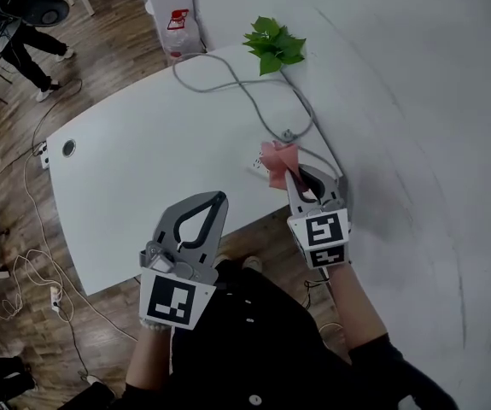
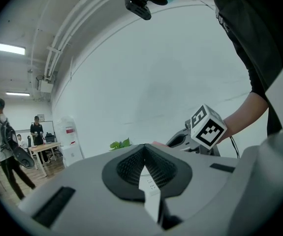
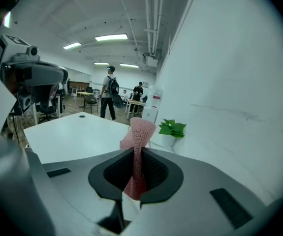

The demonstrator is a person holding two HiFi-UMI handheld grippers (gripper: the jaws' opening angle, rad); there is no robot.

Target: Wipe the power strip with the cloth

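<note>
- My right gripper [image 1: 295, 176] is clamped on the pink cloth [image 1: 277, 156], which sticks out in a fold past the jaw tips.
- The cloth sits over the right end of the white strip [image 1: 256, 167], which lies at the table's [image 1: 143, 195] near right edge. I cannot tell whether cloth and strip touch.
- My left gripper [image 1: 218, 199] has its jaws together with nothing gripped. It is over the table's near edge, left of the strip and apart from it.
- A grey cable [image 1: 228, 79] runs across the table from the far side to the strip.
- A plant [image 1: 272, 45] stands at the far right corner, by the wall.
</note>
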